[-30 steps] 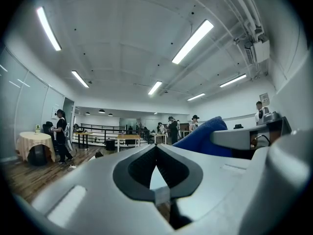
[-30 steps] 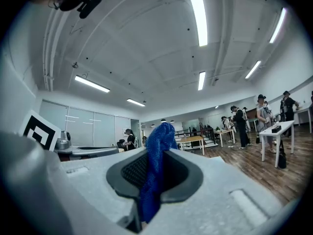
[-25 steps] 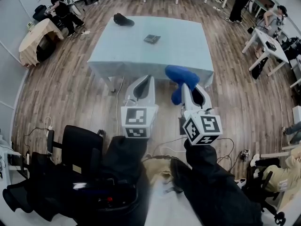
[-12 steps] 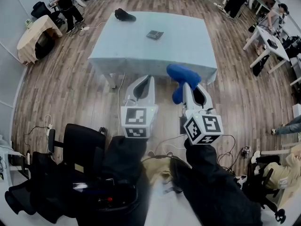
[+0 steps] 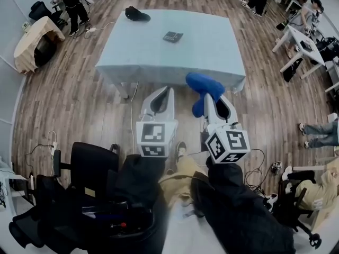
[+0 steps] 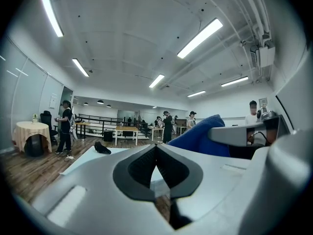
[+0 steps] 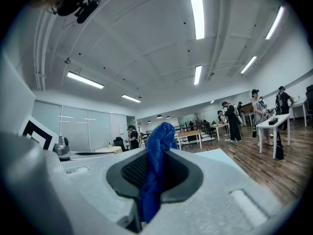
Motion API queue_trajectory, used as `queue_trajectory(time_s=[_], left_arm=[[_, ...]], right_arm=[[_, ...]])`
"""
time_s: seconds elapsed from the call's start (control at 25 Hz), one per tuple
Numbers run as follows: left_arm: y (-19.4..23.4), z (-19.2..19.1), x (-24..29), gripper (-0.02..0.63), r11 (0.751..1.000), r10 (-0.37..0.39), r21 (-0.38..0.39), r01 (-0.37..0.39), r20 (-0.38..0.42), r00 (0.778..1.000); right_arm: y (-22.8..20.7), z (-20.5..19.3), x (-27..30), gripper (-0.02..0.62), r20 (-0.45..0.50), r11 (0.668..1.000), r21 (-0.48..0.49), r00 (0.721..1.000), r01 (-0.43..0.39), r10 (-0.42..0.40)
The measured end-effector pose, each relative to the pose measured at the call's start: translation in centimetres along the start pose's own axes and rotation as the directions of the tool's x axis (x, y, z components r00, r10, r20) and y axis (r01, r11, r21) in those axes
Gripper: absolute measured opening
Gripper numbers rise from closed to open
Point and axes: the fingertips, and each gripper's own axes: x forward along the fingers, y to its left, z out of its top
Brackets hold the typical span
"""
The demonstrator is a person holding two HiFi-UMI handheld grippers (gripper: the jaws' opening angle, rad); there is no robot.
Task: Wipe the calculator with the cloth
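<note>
The dark calculator lies on the far half of a pale blue table, well ahead of both grippers. My right gripper is shut on a blue cloth, which bunches up above the jaws and hangs between them. In the right gripper view the cloth fills the gap between the pads. My left gripper is held beside it over the wooden floor, short of the table's near edge. Its jaws meet with nothing between them. The calculator does not show in either gripper view.
A black object lies at the table's far left corner. A black chair stands near my left side. A round covered table is at far left, white desks at right. People stand around the room's edges. Cables trail on the floor.
The table and calculator have shifted slightly upward in the head view. A shoe has come into view below the grippers. Both grippers keep their pose; the cloth stays held.
</note>
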Motion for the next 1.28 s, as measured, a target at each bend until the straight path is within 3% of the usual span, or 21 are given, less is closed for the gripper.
queue_trajectory(time_s=[0.44, 0.76, 1.28], left_arm=[[5.7, 2.4, 11.1, -0.002, 0.997, 0.055, 0.061, -0.056, 0.020, 0.998], [7.1, 5.0, 20.2, -0.002, 0.995, 0.049, 0.087, -0.052, 0.033, 0.998], [10.4, 3.8, 27.3, -0.002, 0.997, 0.057, 0.058, -0.056, -0.012, 0.998]], right_arm=[[-3.9, 1.7, 13.1, 0.049, 0.049, 0.998, 0.017, 0.997, -0.060, 0.059], [-8.3, 4.0, 21.2, 0.049, 0.069, 0.997, 0.021, 0.995, -0.073, 0.071], [-10.9, 2.4, 28.8, 0.049, 0.020, 0.996, 0.051, 0.997, -0.078, 0.077]])
